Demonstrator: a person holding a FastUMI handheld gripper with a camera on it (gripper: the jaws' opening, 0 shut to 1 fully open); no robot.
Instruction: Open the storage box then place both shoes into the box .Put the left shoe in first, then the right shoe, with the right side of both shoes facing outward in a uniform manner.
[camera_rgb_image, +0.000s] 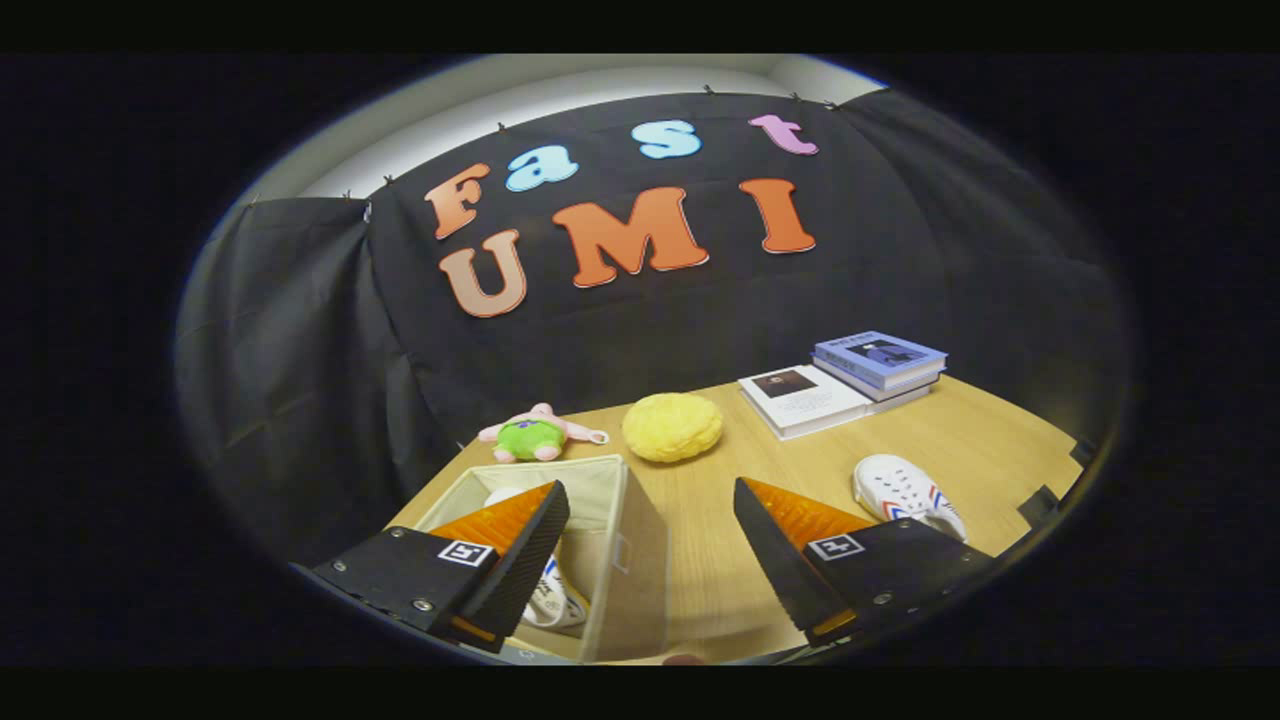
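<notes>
A beige fabric storage box (640, 530) stands open on the wooden table, under and beyond my left finger. One white shoe (555, 600) lies inside it, partly hidden by that finger. The other white shoe (908, 494), with red and blue stripes, rests on the table just past my right finger. My gripper (650, 515) hovers above the box's right wall, open wide, with nothing between its fingers.
Beyond the box lie a small pink and green plush toy (535, 434) and a yellow round cushion (672, 426). A stack of books (845, 385) sits at the far right of the table (980, 440). Black cloth walls close in the booth.
</notes>
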